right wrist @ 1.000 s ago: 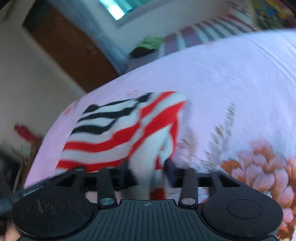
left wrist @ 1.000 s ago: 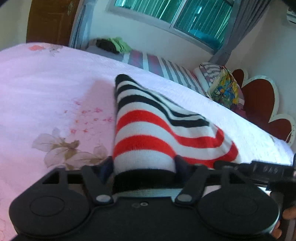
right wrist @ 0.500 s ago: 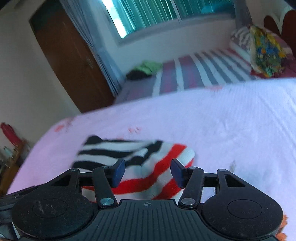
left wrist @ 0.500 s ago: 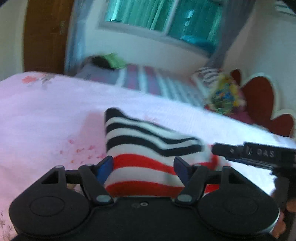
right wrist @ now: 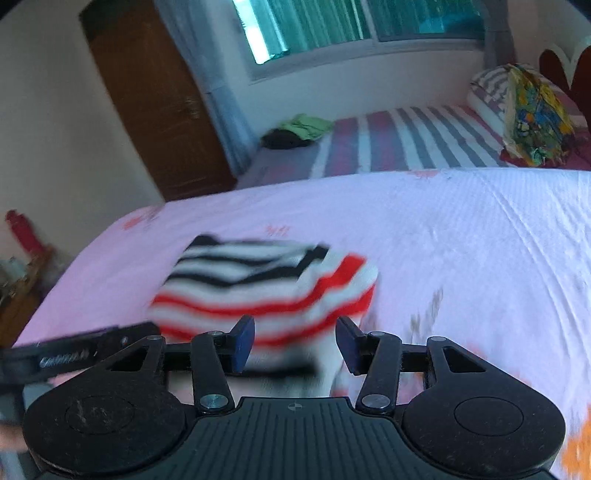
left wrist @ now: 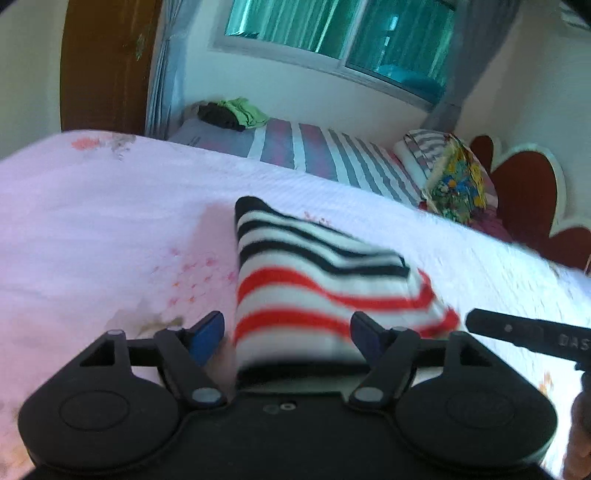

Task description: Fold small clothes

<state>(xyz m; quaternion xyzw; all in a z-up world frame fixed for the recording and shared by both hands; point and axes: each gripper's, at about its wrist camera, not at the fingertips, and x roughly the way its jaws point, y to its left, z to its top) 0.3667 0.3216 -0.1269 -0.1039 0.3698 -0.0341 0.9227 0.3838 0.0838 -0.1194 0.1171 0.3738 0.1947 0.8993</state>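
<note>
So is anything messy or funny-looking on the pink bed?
Nothing much. The red, black and white striped knit garment lies folded on the pink flowered bedsheet; only its right edge bulges unevenly, not squared off.

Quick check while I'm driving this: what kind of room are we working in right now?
Most likely a bedroom in a home. The striped garment lies on a bed with a pink flowered sheet; past it stands a second bed with a striped sheet, pillows and a curtained window.
</note>
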